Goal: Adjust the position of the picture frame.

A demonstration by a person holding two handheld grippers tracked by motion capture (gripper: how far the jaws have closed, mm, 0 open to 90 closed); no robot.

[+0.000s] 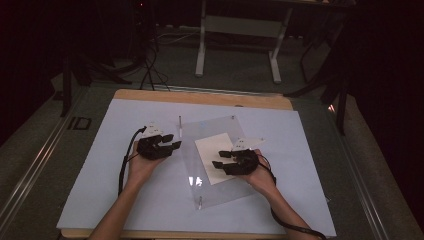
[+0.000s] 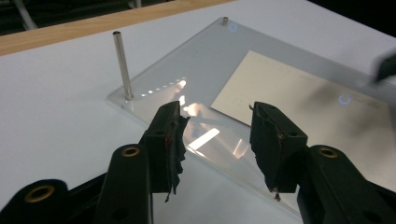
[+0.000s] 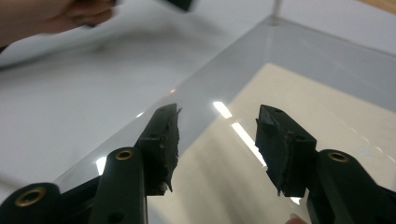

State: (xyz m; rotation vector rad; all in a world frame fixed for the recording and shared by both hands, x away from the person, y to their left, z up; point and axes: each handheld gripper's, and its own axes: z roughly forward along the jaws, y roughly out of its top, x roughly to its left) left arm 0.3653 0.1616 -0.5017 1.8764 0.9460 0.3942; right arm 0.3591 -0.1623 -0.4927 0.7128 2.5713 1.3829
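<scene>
Two hands hover low over the white tabletop (image 1: 100, 190), each tool with jaws apart: left tool (image 1: 170, 141) beside the clear acrylic sheet (image 1: 210, 130) (glossy, metal-pegged), right tool (image 1: 220, 159) above its cream paper (image 1: 207, 150).

left gripper (image 1: 172, 142): black, brass screws | right gripper (image 1: 219, 160): black, trailing cable, torn pads
</scene>
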